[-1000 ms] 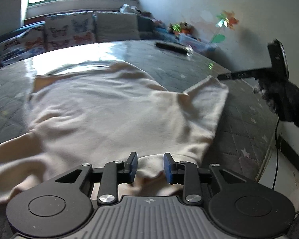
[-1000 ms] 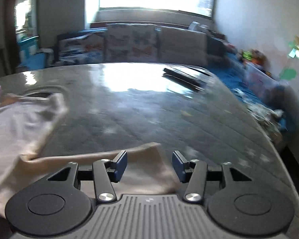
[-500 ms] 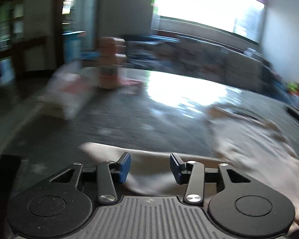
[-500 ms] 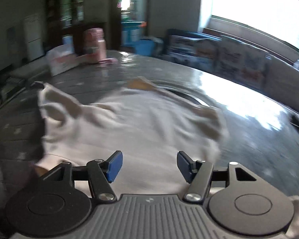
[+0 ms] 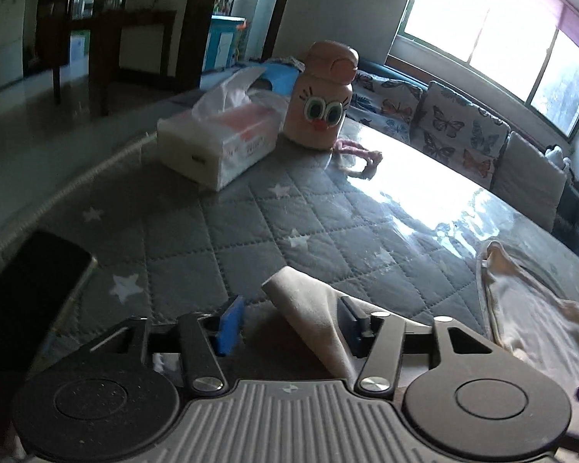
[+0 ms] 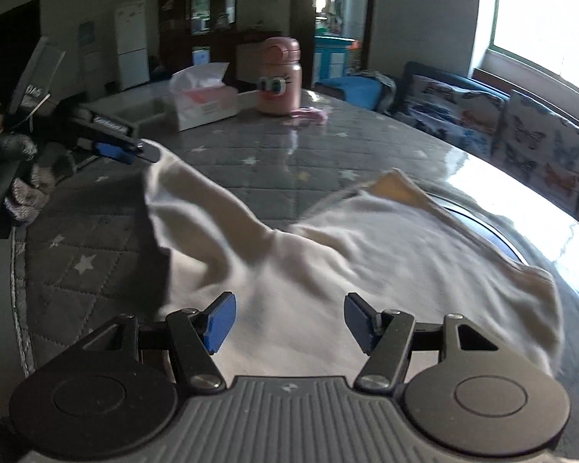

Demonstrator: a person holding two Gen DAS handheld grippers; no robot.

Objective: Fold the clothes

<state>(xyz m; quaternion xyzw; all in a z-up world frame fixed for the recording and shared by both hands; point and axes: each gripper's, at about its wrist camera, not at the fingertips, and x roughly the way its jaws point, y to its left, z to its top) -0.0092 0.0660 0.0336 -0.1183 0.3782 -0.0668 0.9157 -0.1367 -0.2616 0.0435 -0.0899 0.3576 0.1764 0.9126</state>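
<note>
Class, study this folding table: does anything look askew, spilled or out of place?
The cream garment stands out. It lies rumpled rather than flat on the quilted table. One sleeve is stretched up off the surface, and the garment's far edge is flipped back. Nothing looks spilled or damaged.

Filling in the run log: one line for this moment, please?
task: fold clothes | left gripper: jaws closing, sleeve between | right gripper: jaws opening, empty, over cream garment

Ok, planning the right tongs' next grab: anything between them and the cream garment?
Nothing visible. The right tongs, jaws just opened wider, hang over the cream garment; only bare cloth shows between their fingers.
</note>
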